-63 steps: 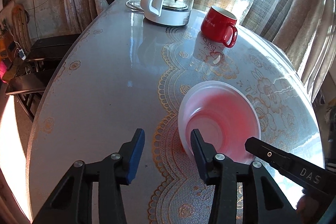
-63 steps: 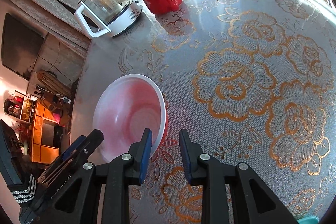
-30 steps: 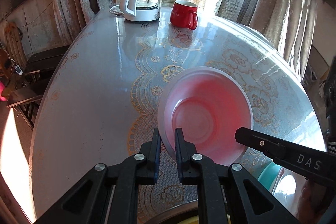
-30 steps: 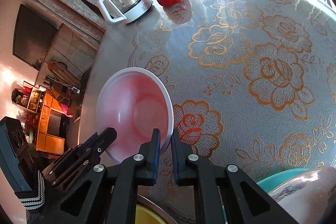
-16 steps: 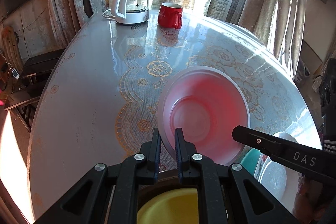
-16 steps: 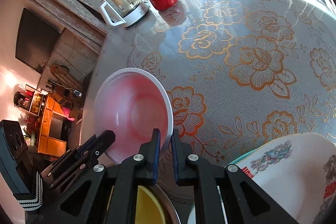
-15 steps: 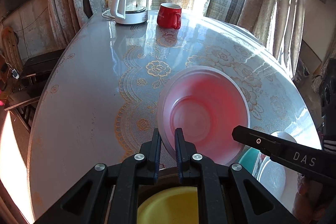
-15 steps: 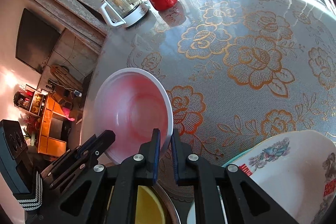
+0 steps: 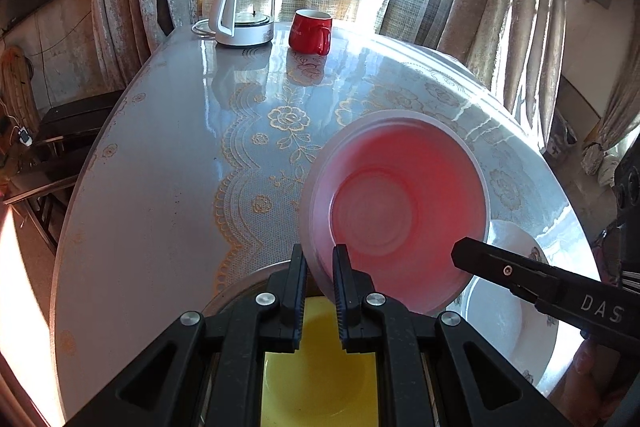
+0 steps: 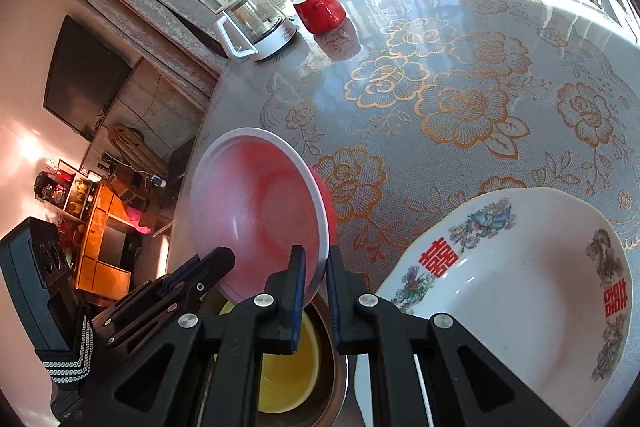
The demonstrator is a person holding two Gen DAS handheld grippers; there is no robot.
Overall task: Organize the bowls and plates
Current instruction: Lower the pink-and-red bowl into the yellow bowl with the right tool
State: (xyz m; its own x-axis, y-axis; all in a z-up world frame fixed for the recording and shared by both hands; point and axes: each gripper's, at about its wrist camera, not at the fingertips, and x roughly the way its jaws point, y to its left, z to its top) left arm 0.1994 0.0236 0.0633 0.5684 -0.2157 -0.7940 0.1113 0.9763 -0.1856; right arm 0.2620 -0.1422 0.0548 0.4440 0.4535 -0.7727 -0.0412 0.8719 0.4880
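While both sets of jaws pinch the rim of the round pink plastic bowl (image 9: 400, 211), I have it carried clear of the grey floral-patterned table (image 9: 160, 155), tilted with its mouth toward the cameras. My left gripper (image 9: 320, 279) is clamped on the rim at the bowl's 7 o'clock edge in its own view; my right gripper (image 10: 314, 283) is clamped on the rim at roughly 5 o'clock in the right wrist view, so the two grips sit on opposite sides of the near rim. What the next move turns on, as I judge it: the yellow bowl nested in a metal basin (image 9: 320, 367) lies at 6 o'clock, directly under the left jaws, nearer that hand. The white dish with red characters (image 10: 520, 287) sits at 4 o'clock from the right jaws. Lowering toward 6 o'clock would stack bowl on bowl.
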